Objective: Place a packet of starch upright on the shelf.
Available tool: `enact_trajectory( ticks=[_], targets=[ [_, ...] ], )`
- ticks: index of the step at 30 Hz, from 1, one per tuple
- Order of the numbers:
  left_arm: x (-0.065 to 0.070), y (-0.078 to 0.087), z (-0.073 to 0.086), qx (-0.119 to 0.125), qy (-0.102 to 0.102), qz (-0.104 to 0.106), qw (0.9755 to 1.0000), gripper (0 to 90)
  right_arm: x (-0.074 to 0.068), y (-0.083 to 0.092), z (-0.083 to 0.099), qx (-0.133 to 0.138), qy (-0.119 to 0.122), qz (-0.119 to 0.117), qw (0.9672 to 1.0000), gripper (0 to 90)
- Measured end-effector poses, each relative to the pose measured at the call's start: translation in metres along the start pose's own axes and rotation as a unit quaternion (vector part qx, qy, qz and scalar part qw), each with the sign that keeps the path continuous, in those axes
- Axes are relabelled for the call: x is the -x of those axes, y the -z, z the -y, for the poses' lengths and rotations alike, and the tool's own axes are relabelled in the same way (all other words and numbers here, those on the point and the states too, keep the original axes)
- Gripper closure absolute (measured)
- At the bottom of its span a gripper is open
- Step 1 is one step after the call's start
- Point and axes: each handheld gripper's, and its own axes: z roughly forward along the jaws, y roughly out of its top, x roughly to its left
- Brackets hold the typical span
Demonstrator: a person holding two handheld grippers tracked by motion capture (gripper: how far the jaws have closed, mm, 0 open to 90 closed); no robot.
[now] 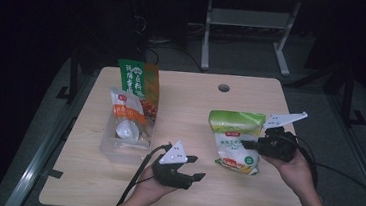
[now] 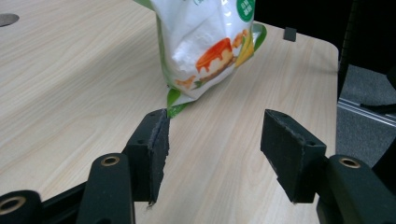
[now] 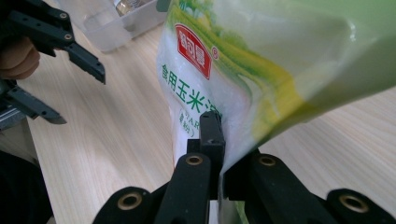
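A green and white pouch (image 1: 235, 137) with a red label stands lifted at its right edge over the wooden table (image 1: 186, 98). My right gripper (image 1: 248, 145) is shut on that edge; in the right gripper view the jaws pinch the pouch (image 3: 261, 65) side by side around the film. My left gripper (image 1: 196, 167) is near the table's front, left of the pouch, open with nothing between its pads. In the left gripper view the pouch's lower corner (image 2: 205, 42) hangs just beyond the left pad (image 2: 154, 149). The left gripper (image 3: 80, 98) also appears at the upper left of the right gripper view.
A clear plastic container (image 1: 109, 149) on the table's left holds a white and orange packet (image 1: 127, 115) and a tall green and orange bag (image 1: 139, 86). A round cable hole (image 1: 224, 88) is near the far edge. A metal stand (image 1: 247, 33) is beyond the table.
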Motion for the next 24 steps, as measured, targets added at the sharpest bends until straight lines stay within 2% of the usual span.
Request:
enact_trajectory(
  ticks=[1,13,18,20,24],
  targets=[
    [0.001,0.002,0.001,0.001,0.003,-0.001,1.0,41.1,0.0,-0.001,-0.001,-0.001,0.006,-0.001,1.0,88.7],
    [0.007,0.019,0.013,0.004,0.003,-0.004,1.0,38.6,-0.006,-0.008,-0.023,0.004,0.007,-0.009,0.9999,88.9],
    [0.011,0.022,0.02,0.001,0.01,-0.001,0.9999,37.6,-0.01,-0.012,-0.034,0.007,0.009,-0.017,0.9998,88.8],
    [0.011,0.022,0.022,-0.001,0.01,0.002,1.0,37.5,-0.011,-0.014,-0.037,0.01,0.018,-0.02,0.9996,88.9],
    [0.012,0.024,0.026,-0.001,0.009,0.004,1.0,37.2,-0.014,-0.018,-0.046,0.016,0.021,-0.027,0.9993,88.9]
  ],
)
